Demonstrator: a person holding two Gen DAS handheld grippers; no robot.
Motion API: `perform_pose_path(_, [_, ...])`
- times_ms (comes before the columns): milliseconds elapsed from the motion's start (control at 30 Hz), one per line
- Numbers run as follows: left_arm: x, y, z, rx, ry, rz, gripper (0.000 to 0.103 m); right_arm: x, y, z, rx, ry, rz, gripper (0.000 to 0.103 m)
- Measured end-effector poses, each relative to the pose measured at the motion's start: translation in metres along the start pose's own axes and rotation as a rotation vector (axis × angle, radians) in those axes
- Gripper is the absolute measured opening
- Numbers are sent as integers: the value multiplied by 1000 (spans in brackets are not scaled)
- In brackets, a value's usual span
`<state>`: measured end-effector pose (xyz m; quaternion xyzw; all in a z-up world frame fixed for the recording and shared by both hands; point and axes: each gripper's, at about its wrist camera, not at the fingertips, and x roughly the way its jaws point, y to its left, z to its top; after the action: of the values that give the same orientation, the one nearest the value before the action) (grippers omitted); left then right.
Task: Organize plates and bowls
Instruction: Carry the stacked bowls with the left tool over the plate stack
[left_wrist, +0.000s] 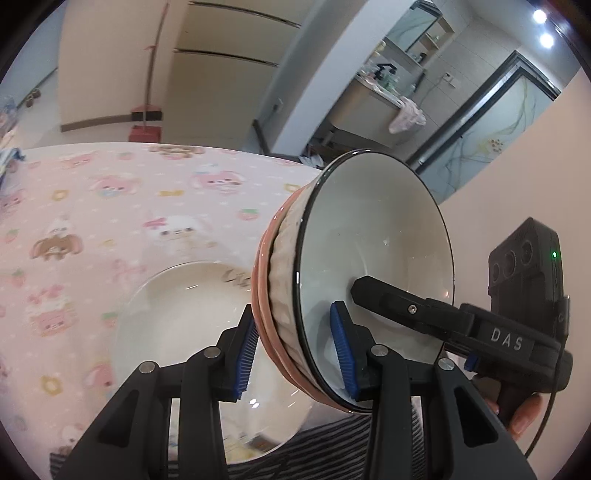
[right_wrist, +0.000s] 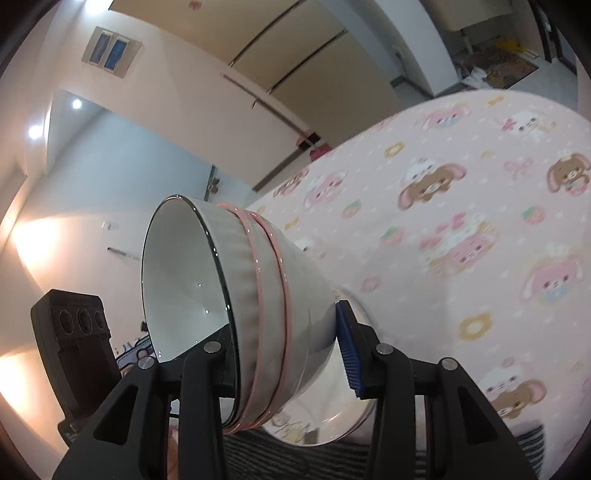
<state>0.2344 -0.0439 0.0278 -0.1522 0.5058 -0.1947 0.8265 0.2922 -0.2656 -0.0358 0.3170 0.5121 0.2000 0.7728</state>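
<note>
A stack of nested bowls (left_wrist: 373, 240), a black-rimmed white one inside pink-rimmed ones, is held tipped on its side above a white plate (left_wrist: 177, 317). My left gripper (left_wrist: 295, 354) is shut on the stack's rim, one pad inside, one outside. My right gripper (right_wrist: 288, 354) is shut on the same stack (right_wrist: 236, 291) from the other side; its finger (left_wrist: 399, 299) shows inside the bowl in the left wrist view. The plate (right_wrist: 332, 417) lies on the pink cartoon tablecloth (right_wrist: 461, 221) under the stack.
The pink tablecloth (left_wrist: 129, 206) covers the table, with a striped cloth (left_wrist: 332, 443) at the near edge. A red broom and dustpan (left_wrist: 146, 122) stand by the far wall. A doorway and a counter lie beyond the table.
</note>
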Motion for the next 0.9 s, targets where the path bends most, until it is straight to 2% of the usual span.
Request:
perform_pose_path(133, [-13,23,-11,-34,1,1,41,14,18,-14,-23,30,-5,40])
perform_pose_path(400, [-28,43,-30,-54,-12,13,41,32,33,-34,-40,60,-2,40])
perform_pose_path(900, [12,72,-45,-91,45,17,42,72,7,-42,3,112,-30,40])
